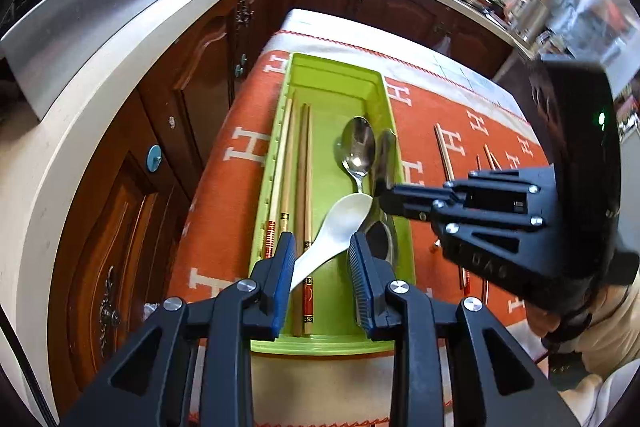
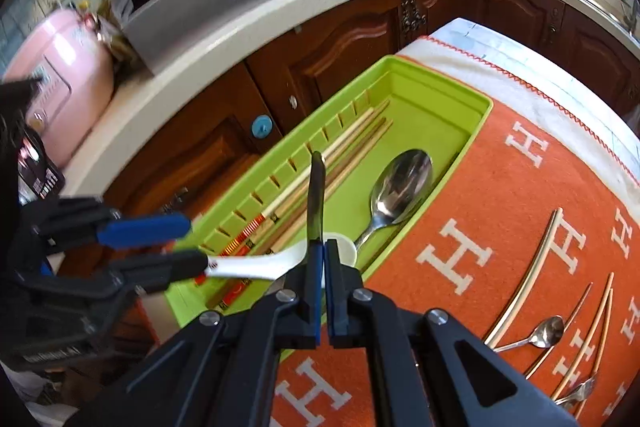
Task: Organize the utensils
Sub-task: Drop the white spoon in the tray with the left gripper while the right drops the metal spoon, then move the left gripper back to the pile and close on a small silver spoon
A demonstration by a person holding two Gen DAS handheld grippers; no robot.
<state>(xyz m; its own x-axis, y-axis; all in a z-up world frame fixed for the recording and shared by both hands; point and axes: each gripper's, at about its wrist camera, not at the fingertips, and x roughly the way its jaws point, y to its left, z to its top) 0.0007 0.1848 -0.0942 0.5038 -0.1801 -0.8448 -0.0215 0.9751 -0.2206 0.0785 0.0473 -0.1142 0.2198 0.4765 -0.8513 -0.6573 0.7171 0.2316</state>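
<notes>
Left gripper (image 1: 322, 259): jaws partly apart above the near end of the tray; the white spoon's handle lies between the blue pads (image 1: 282, 269), close against the left one and clear of the right; whether the left pad touches it I cannot tell.
Right gripper (image 2: 323, 287): jaws almost together, clamped on a dark, thin utensil (image 2: 317, 195) seen edge-on, which stands up from the fingertips over the tray.
White spoon (image 1: 334, 231): lies slanted in the tray, bowl toward the far right, handle toward the near left, crossing the chopsticks.
Green tray (image 1: 280, 115): long plastic tray on the orange cloth, slotted wall along its left side.
Chopsticks in tray (image 1: 294, 167): several wooden ones lie lengthwise along the left half, patterned ends nearest.
Metal spoon (image 1: 358, 147): in the right half of the tray, bowl at the far end, handle running under the white spoon's bowl.
Orange cloth (image 2: 500, 187): covers the table, white H letters on it.
Loose utensils (image 2: 536, 337): a small spoon, a fork and thin gold-coloured sticks lie on the cloth, right of the tray and apart from it.
Cabinets (image 1: 168, 131): dark wood doors beyond the table, under a pale countertop.
</notes>
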